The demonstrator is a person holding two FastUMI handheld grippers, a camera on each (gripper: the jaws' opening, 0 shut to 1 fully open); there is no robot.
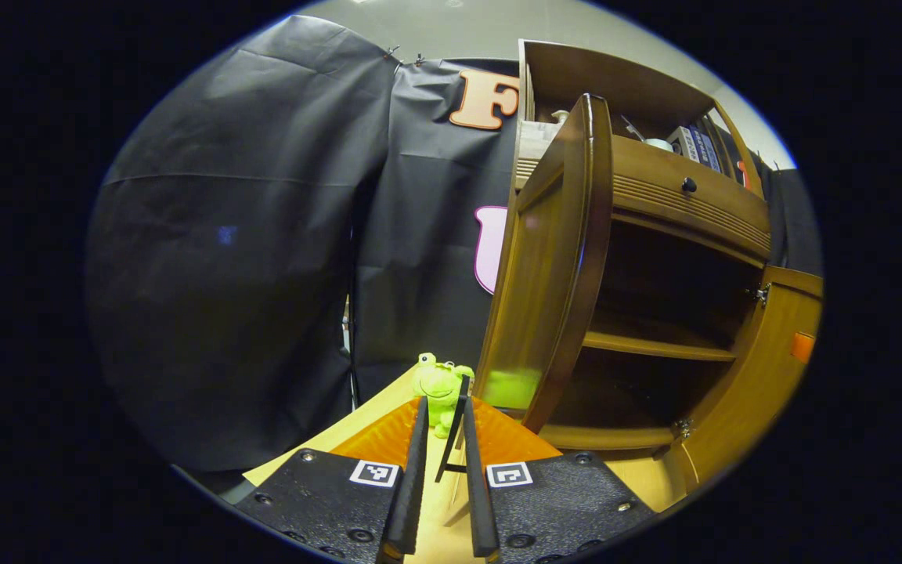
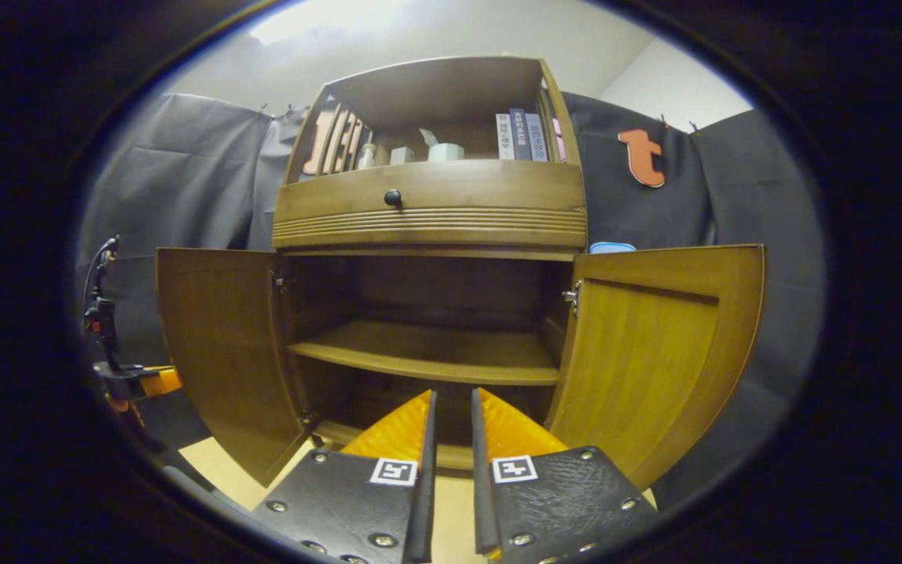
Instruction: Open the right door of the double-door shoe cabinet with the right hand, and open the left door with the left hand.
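Note:
The wooden shoe cabinet (image 2: 429, 205) stands with both doors swung wide. In the right gripper view its left door (image 2: 224, 352) and right door (image 2: 654, 352) flank a bare inner shelf (image 2: 427, 352). My right gripper (image 2: 451, 403) hovers in front of the middle, apart from both doors, fingers drawn to a narrow slit with nothing between them. In the left gripper view the left door (image 1: 568, 258) is edge-on just right of my left gripper (image 1: 443, 407), which is likewise shut and touches no door. The right door (image 1: 772, 368) is at the far right.
A green plush frog (image 1: 439, 392) sits on the light wooden surface (image 1: 373, 415) just beyond my left fingertips, with a thin black rod (image 1: 455, 431) in line with the gap. A drawer with a dark knob (image 2: 393, 197) and a top shelf of books (image 2: 517, 135) sit above the doors.

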